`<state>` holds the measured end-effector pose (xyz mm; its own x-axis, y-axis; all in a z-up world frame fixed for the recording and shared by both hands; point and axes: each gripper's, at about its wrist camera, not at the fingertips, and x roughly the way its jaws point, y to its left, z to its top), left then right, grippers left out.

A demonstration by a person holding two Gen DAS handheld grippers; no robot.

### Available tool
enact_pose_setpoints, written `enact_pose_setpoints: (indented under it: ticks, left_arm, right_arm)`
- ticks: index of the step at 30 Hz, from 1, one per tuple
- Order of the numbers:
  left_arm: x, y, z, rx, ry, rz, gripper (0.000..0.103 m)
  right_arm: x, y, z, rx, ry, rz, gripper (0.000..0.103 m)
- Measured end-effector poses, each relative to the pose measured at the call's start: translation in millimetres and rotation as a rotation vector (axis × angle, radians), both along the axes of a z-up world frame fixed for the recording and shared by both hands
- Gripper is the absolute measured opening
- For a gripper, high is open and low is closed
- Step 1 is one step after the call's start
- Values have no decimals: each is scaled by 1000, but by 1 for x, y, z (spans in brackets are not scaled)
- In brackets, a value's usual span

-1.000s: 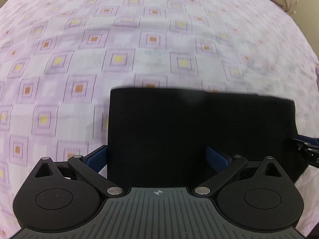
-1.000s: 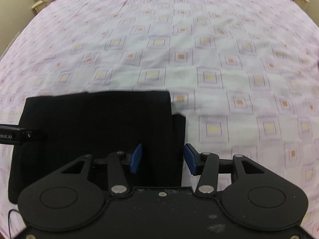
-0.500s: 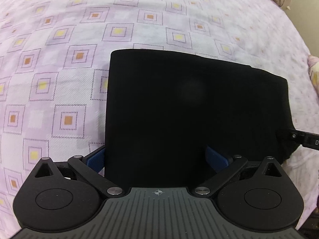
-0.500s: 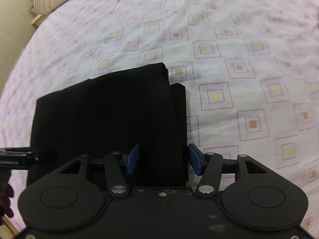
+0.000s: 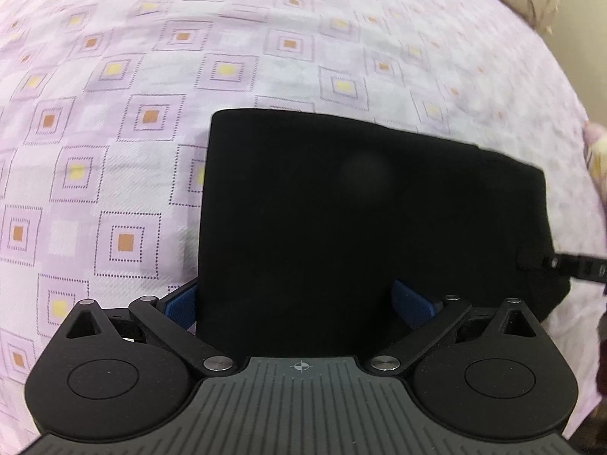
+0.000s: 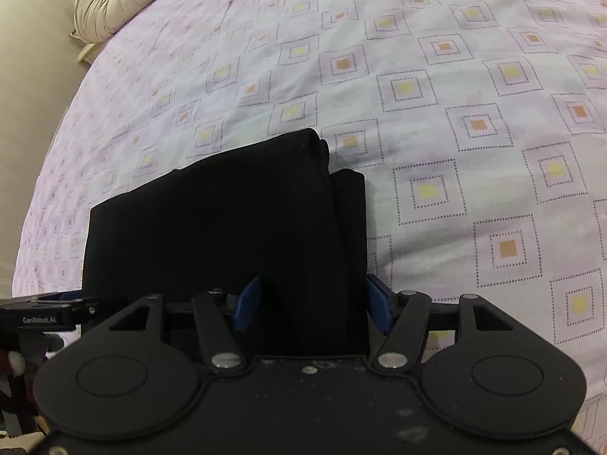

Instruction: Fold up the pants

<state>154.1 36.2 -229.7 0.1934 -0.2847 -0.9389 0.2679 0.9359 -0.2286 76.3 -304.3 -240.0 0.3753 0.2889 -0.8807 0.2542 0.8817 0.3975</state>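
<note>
The black pants [image 5: 360, 220] lie folded into a flat rectangle on the bed. My left gripper [image 5: 297, 303] hovers over their near left part, wide open, with one blue pad [image 5: 182, 303] just outside the left edge. At the right end, layered folds [image 6: 341, 197] show along the side. There my right gripper [image 6: 313, 305] straddles that end. Its jaws are opening, the cloth lies between them, and the pads stand off it. Each gripper shows in the other's view: the right gripper's finger [image 5: 569, 265] and the left gripper's finger [image 6: 49, 311].
A lilac bedsheet [image 6: 455, 113] with orange and yellow squares covers the whole bed. A beige pillow [image 6: 125, 0] lies at the far corner, by the bed's left edge and the wall. A pink and yellow thing [image 5: 597, 155] sits at the right edge.
The right gripper's jaws have widened and let go of the pants' right edge. Both cameras have tilted down, and the right one has rolled, so the pants fill more of each view.
</note>
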Motion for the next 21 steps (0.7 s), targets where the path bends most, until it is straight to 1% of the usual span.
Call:
enact_pose_setpoints:
  ticks: [2,3,4,5,6,7,8,9,10,11,12,13,15,18,21]
  left_arm:
    - [0,1,0,-1,3,7,102]
    - [0,0,1,2,4,9,102]
    - [0,0,2,8,-1,18,97]
    - [-2,0,4,12,-10,30,88]
    - [-5,4,7,7,-20,36,81]
    - [-7,4,10,-2,-31,37,67]
    - [-10,4,14,-14,-39,31,51]
    - [-12,2,17,-24,-45,22,45]
    - [-15,-2,22,-14,-60,11,37]
    - [-18,-5,26,9,-81,-3,30]
    - [-20,-8,30,32,-102,-19,28]
    - [-22,-11,35,50,-121,-29,24]
    - [-25,-10,42,64,-149,-41,22]
    - [-27,1,50,73,-173,-56,21]
    - [-22,23,56,85,-187,-56,21]
  right_arm:
    - [-1,1,1,-11,-2,7,64]
    - [-1,2,2,-23,-2,13,61]
    - [0,5,4,-38,-2,21,60]
    - [0,9,5,-51,-2,27,58]
    - [0,11,7,-63,0,29,57]
    - [1,14,8,-75,1,26,56]
    - [0,17,10,-85,1,25,54]
    - [1,22,11,-100,-3,28,50]
    - [0,26,14,-121,-9,33,47]
    - [-1,29,17,-142,-14,41,42]
    - [-3,32,21,-163,-20,49,37]
    - [-4,35,24,-176,-25,54,34]
    - [-5,38,30,-180,-32,52,28]
    - [-4,48,38,-184,-44,68,26]
    - [4,71,42,-187,-50,101,26]
